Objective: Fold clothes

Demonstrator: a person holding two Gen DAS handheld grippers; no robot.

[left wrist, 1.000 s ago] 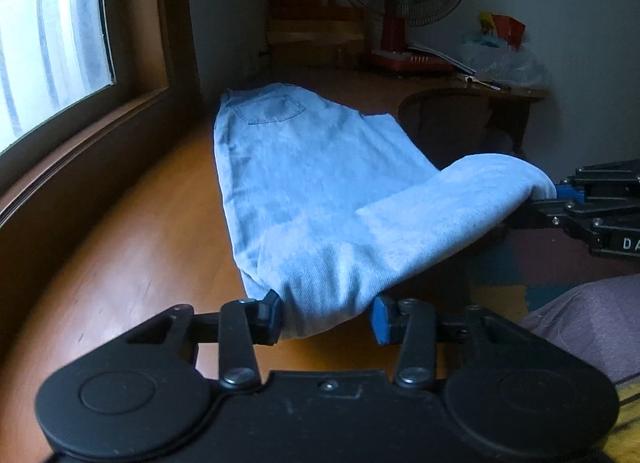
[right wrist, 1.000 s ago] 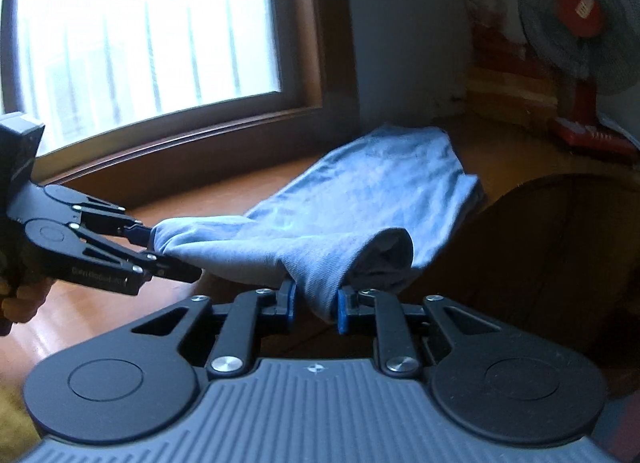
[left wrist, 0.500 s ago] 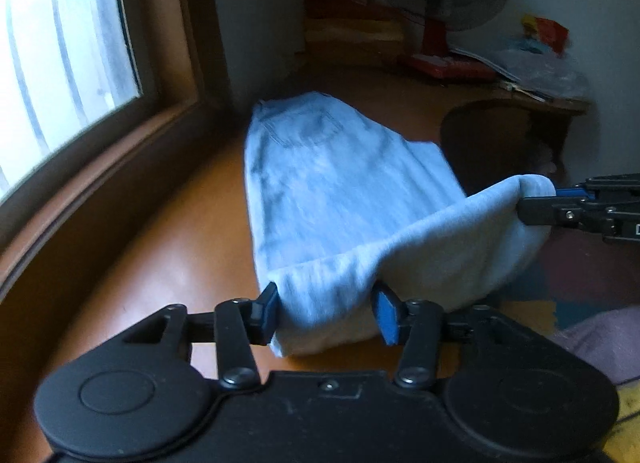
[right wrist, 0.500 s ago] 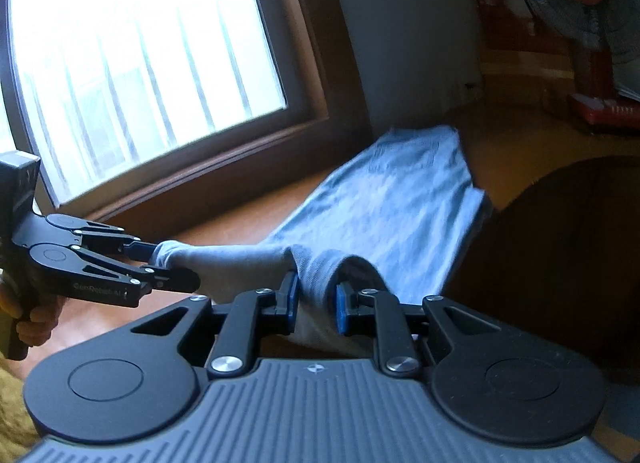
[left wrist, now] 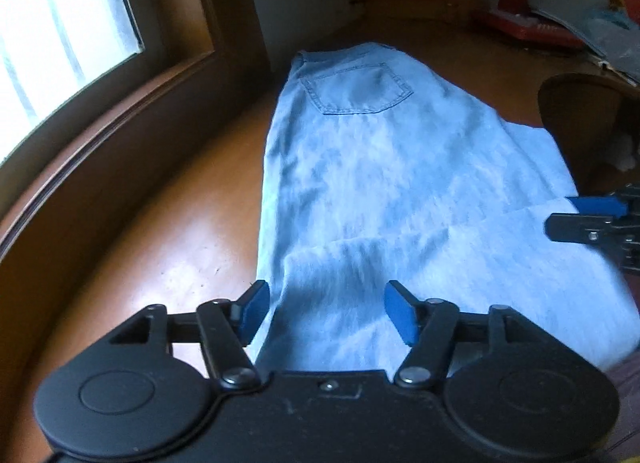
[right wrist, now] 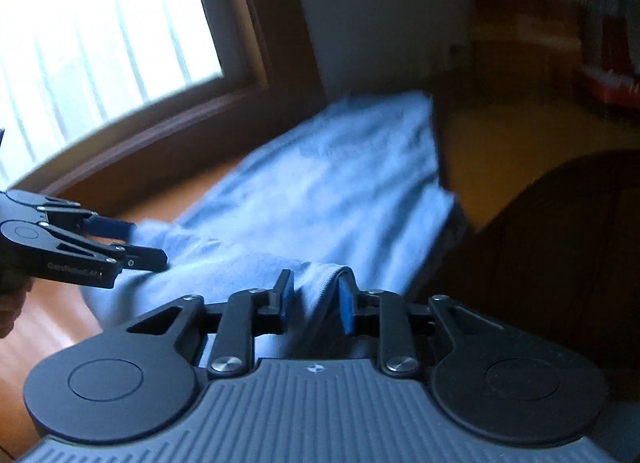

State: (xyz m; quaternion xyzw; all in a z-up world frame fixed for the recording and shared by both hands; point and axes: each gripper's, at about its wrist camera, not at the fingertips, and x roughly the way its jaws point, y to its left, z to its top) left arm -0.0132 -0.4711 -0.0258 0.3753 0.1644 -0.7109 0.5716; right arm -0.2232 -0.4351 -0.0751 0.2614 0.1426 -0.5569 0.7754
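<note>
Light-blue jeans lie flat on wooden counter, folded hem edge at lower frame. Left gripper fingers apart, just opening, cloth between but unpinched. Right gripper fingers likewise parting, fold loose between. Bare counter left of jeans, toward window sill.

Both wrist cams low, close, angled down over shared jeans, w/ window left.

Bare table left of jeans; chair crowds right.
</note>
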